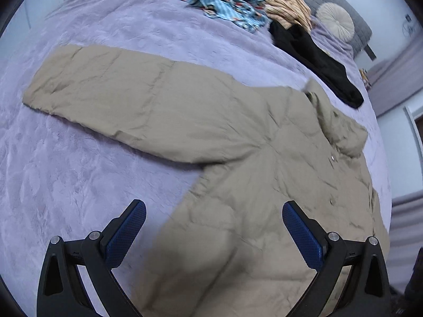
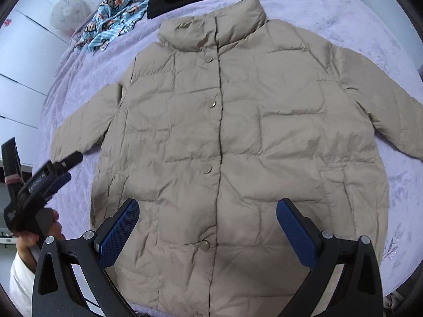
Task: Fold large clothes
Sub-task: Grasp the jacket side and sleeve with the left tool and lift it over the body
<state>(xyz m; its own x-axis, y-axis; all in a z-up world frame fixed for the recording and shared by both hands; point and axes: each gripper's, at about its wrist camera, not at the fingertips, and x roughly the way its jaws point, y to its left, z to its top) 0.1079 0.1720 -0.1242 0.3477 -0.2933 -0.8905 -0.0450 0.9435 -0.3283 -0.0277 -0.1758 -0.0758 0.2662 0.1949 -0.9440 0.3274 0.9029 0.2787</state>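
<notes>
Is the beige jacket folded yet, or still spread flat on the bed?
Spread flat. The beige jacket lies front up on the purple bedspread, snapped shut, both sleeves out to the sides; neither open gripper holds it.

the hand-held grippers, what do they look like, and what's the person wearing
Each hand-held gripper, left and right, has a black frame, silver pivot bolts and two fingers faced with blue textured pads. Seen from the right wrist, the left one carries white lettering and a pinkish band. The person wears a white sleeve.
</notes>
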